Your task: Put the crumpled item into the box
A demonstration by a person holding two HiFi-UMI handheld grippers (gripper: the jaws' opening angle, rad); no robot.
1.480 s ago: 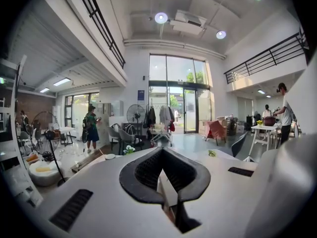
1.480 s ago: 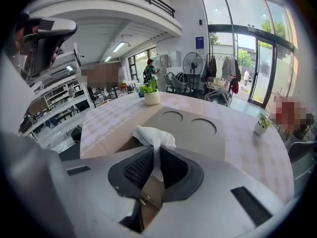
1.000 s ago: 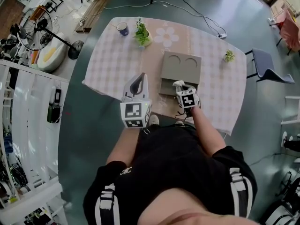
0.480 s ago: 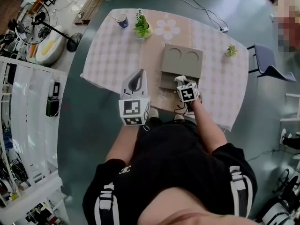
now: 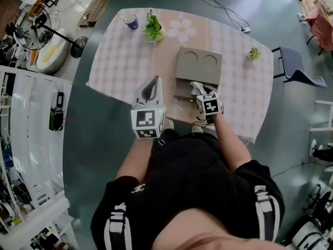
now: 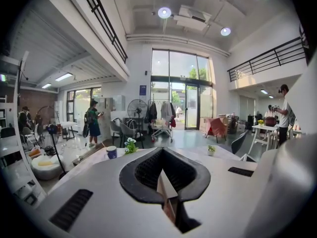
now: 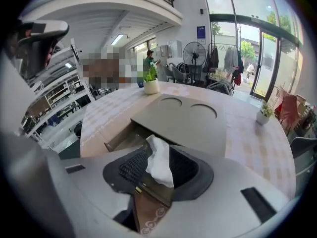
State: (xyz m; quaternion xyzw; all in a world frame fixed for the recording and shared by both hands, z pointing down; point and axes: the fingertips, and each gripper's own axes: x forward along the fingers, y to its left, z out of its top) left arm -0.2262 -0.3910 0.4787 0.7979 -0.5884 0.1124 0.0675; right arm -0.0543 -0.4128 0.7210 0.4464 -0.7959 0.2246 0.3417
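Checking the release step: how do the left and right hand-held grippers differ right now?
The right hand-held gripper has a crumpled white tissue between its jaws, which have just been opening; the left hand-held gripper is shut and empty. The right tilts down at the grey box; the left points nearly level. Both hover near the table.

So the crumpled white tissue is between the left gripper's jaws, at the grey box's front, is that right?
Not quite: the right gripper view shows the tissue between the jaws of the right gripper, which have just been opening, at the front of the grey box.
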